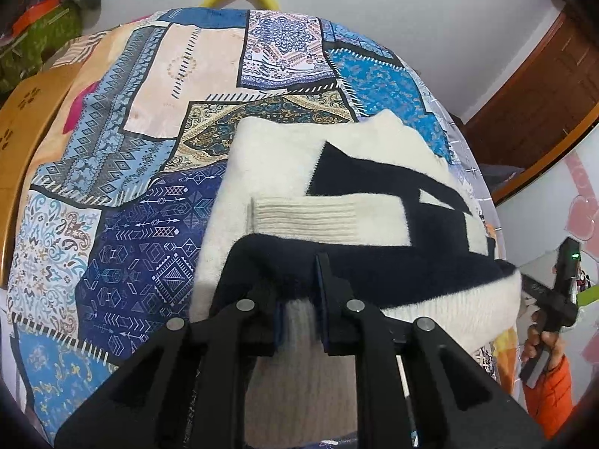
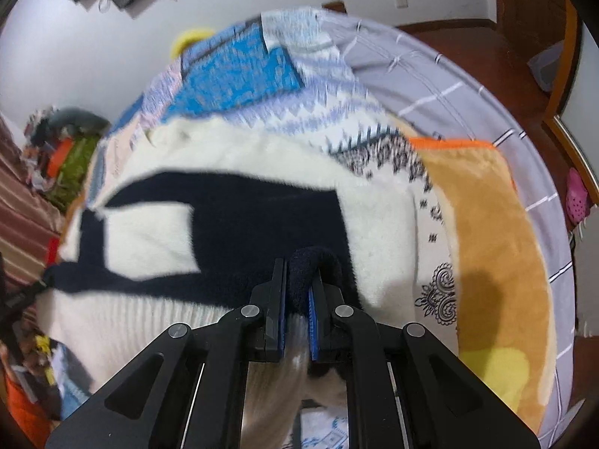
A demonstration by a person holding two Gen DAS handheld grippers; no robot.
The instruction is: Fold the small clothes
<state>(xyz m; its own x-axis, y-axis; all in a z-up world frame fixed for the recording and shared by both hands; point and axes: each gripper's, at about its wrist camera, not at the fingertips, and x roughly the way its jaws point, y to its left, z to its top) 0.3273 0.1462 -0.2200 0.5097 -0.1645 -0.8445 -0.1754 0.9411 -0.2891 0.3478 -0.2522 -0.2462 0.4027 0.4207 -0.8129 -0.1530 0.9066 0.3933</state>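
1. Left gripper — the jaws stand narrowly apart with the sweater's navy and cream hem edge passing between them. The blue pads sit close against the knit; whether they press firmly on it cannot be told from the left wrist view.

2. Right gripper — the jaws are nearly closed and pinch a rolled fold of the navy knit, which bulges up above the fingertips. The grip looks firm.

3. Sweater position — the cream-and-navy garment lies on the patchwork bedspread, toward its right side. A ribbed cuff lies across the body, so one sleeve is already folded inward. The lower hem is raised off the bed at both grippers.

4. Surroundings — a tan blanket lies just beside the sweater, and a grey checked sheet shows beyond it.

5. Progress, judged — sleeve folding appears done. The bottom-to-top fold is in hand: the hem is lifted but not yet laid over the upper body. Left to do — carry the hem forward, lay it down, release, smooth.
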